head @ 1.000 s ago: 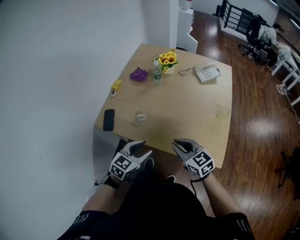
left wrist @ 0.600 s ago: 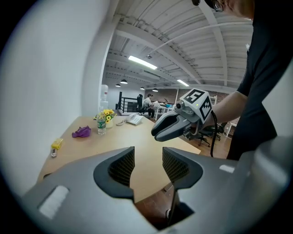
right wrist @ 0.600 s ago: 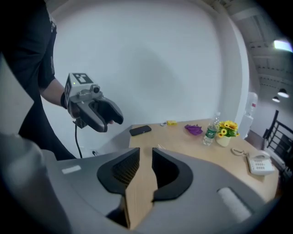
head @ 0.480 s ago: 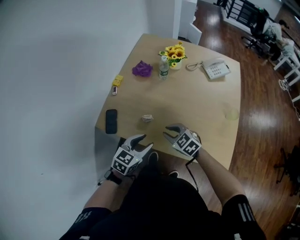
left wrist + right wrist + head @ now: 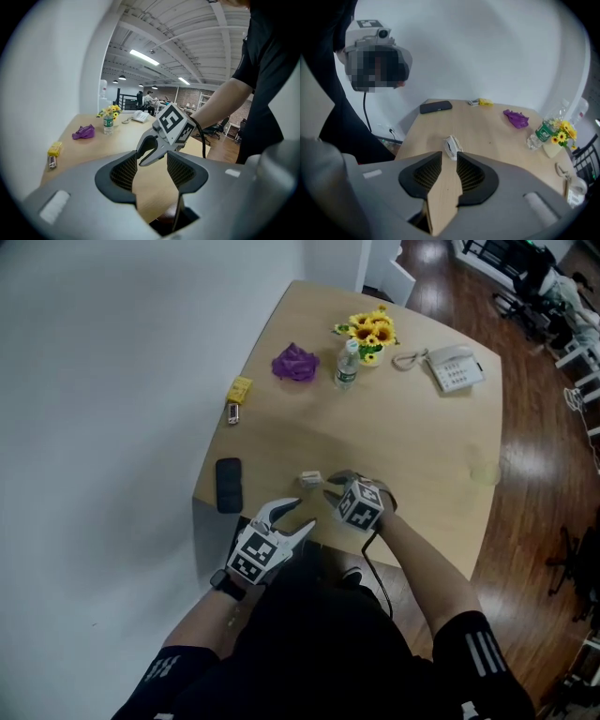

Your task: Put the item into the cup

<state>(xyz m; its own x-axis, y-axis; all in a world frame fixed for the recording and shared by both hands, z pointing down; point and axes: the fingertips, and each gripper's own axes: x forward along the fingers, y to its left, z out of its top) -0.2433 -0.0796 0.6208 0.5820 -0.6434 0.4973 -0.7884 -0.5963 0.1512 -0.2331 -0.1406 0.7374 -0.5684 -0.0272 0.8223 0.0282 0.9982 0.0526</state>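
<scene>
My right gripper (image 5: 331, 486) hangs low over the worktop (image 5: 412, 446). Its jaws stand a narrow gap apart with nothing between them. The white item (image 5: 451, 146) lies on the wood just beyond their tips; it is too small for me to tell what it is. My left gripper (image 5: 302, 515) sits at the near edge, jaws apart and empty, facing the right one. The cup (image 5: 485, 472) shows only as a faint clear outline near the worktop's right edge, well apart from the item. My arms and body hide part of the near edge.
</scene>
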